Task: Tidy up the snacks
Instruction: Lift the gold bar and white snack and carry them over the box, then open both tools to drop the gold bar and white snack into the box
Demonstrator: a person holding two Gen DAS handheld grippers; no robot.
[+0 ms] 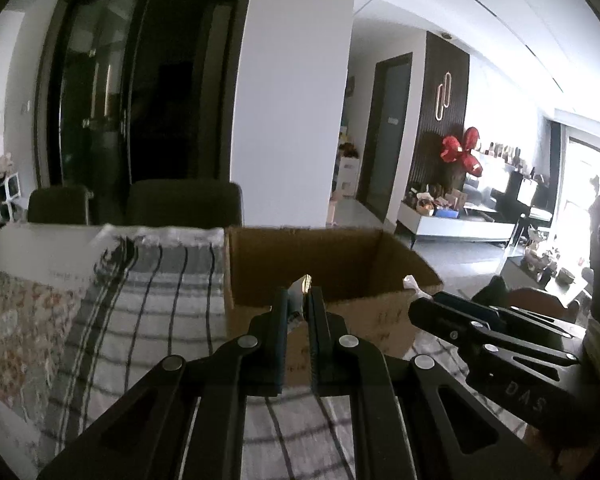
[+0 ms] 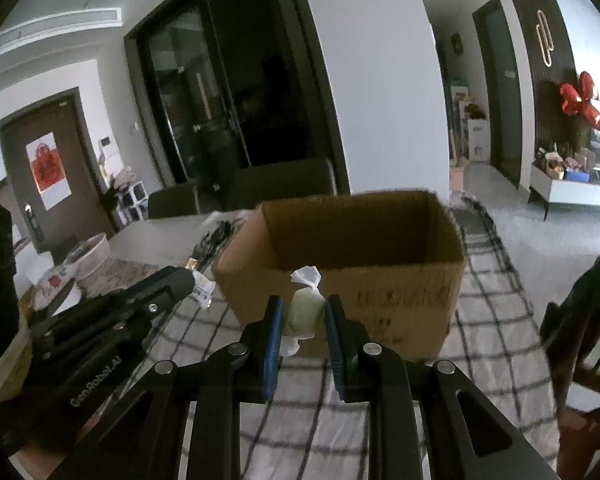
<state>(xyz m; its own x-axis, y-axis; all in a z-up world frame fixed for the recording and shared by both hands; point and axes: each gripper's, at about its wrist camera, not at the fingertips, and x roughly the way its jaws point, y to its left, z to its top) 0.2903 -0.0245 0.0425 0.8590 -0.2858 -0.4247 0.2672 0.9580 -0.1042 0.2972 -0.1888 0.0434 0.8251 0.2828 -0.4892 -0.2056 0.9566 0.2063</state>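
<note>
Snacks in both claws, I am at the carrying step. My left gripper (image 1: 298,300) is clenched on a thin foil-edged packet (image 1: 301,286) that pokes up from between its fingertips; I cannot read what it is. My right gripper (image 2: 302,314) grasps a small pale green wrapped snack (image 2: 306,312) with a twisted white top, its blue pads (image 2: 274,332) pressing both sides. Straight ahead of both claws, close beyond the fingertips, stands the open cardboard box (image 2: 380,292) on the checked tablecloth (image 2: 496,280); its inside looks bare as far as I can see. Both snacks sit in front of the near wall, not yet over the opening. Next, I judge, each claw must travel forward past the rim, then loosen so the packets drop inside. The two claws ride near each other, so I should mind a knock between them.
</note>
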